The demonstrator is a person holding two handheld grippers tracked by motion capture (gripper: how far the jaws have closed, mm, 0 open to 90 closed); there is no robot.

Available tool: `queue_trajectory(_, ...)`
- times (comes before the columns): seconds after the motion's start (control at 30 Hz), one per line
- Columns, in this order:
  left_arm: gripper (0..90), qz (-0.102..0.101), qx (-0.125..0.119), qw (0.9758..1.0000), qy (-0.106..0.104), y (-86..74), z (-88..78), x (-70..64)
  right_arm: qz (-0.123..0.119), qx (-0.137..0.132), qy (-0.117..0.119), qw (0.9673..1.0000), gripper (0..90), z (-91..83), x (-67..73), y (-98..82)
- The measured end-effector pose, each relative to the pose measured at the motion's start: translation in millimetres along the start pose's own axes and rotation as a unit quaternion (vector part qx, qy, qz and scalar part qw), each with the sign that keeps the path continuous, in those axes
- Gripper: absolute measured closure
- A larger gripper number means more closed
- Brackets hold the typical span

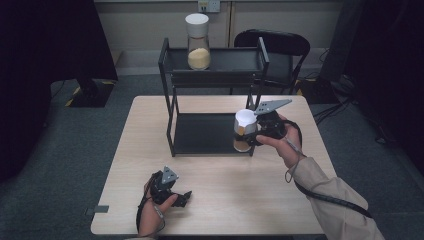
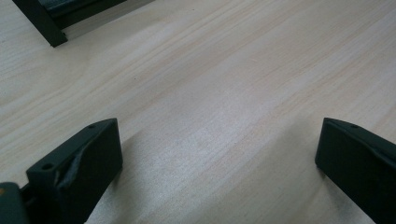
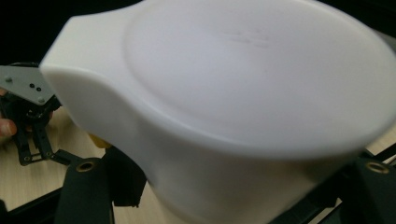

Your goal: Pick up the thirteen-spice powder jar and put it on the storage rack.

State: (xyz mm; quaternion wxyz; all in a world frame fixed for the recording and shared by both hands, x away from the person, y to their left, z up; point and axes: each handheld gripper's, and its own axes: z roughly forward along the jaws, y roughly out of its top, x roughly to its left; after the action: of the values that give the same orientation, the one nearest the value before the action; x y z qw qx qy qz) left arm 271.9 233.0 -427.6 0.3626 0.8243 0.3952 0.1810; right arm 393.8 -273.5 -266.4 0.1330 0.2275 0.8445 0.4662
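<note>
A: The right gripper (image 1: 256,131) is clamping a white-lidded jar (image 1: 244,131) just in front of the black rack (image 1: 215,75), at the right front post, above the table (image 1: 220,195).

B: And the left gripper (image 1: 175,192)?

A: It is resting near the table's front edge, well apart from the rack, its jaws standing wide with nothing between them. A second jar (image 1: 198,41) is sitting on the rack's top shelf.

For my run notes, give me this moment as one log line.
right tongs: shut on jar, beside rack | left tongs: open, low over table | second jar: on rack top
</note>
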Motion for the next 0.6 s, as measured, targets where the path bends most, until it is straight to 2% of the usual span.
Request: queue_trajectory(0.6,0.0,0.0,0.0,1.0,0.0,0.0,0.0,0.0,-0.01,-0.002,-0.009,0.9999,30.7,-6.7,-11.0,40.7)
